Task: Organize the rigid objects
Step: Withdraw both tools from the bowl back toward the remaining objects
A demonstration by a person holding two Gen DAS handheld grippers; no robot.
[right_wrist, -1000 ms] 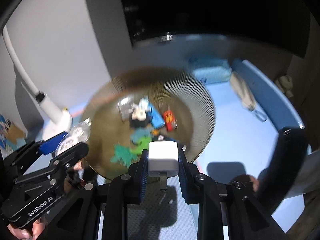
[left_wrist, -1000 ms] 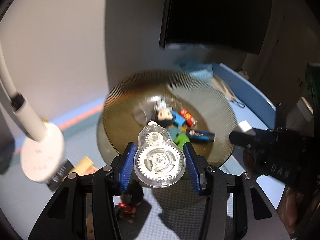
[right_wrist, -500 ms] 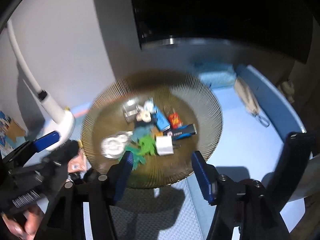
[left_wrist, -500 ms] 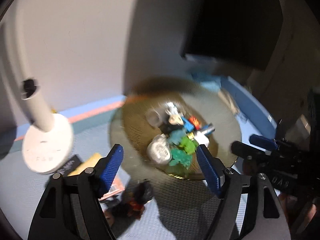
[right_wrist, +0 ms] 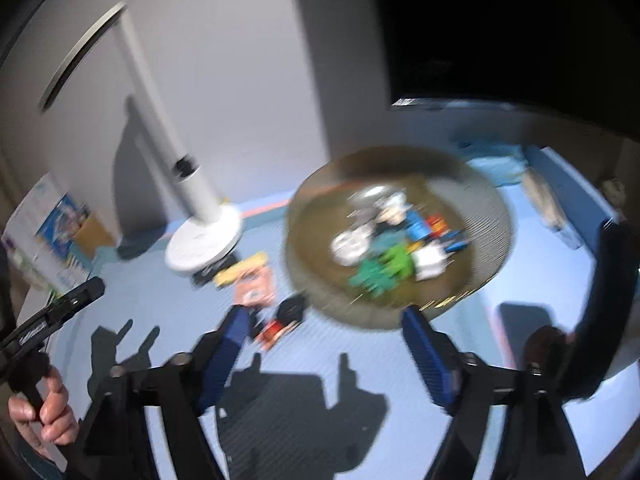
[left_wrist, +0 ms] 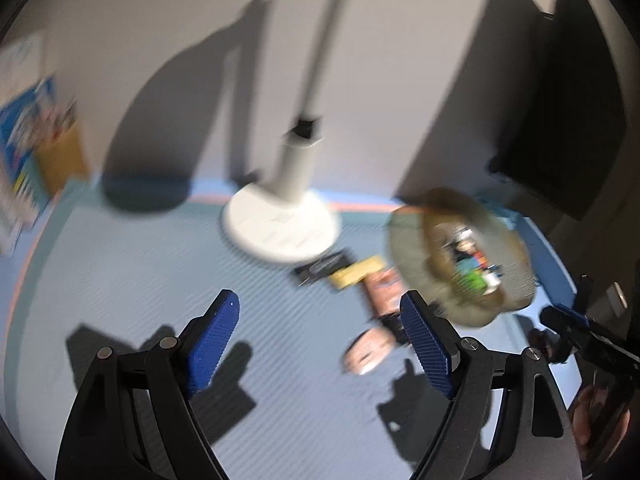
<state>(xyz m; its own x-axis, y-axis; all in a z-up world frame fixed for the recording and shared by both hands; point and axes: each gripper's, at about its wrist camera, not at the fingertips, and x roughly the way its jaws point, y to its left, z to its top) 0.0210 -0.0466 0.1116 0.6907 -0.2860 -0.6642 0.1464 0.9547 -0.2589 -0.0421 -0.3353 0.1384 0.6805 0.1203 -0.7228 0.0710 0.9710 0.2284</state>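
Observation:
A ribbed amber glass plate (right_wrist: 494,204) sits on the blue mat and holds several small items. Among them are a clear round tape dispenser (right_wrist: 352,244), a white charger cube (right_wrist: 430,264) and green toys (right_wrist: 380,272). My right gripper (right_wrist: 325,314) hovers just short of the plate's near rim. Its jaws are opening and nothing is between them. My left gripper (left_wrist: 318,300) is over bare mat, left of the plate (left_wrist: 408,240), which is blurred here. Its jaws are opening too and are empty.
A white lamp base (right_wrist: 204,248) stands left of the plate. A yellow piece (right_wrist: 240,272), a pink packet (right_wrist: 256,288) and a black-and-red toy (right_wrist: 284,320) lie between them. A printed box (right_wrist: 48,232) is far left and a dark screen (right_wrist: 500,28) behind.
Both grippers opened: the tape dispenser left my left one and the charger my right one, and both now lie in the plate. The left gripper swung left towards the lamp; the right one drew back.

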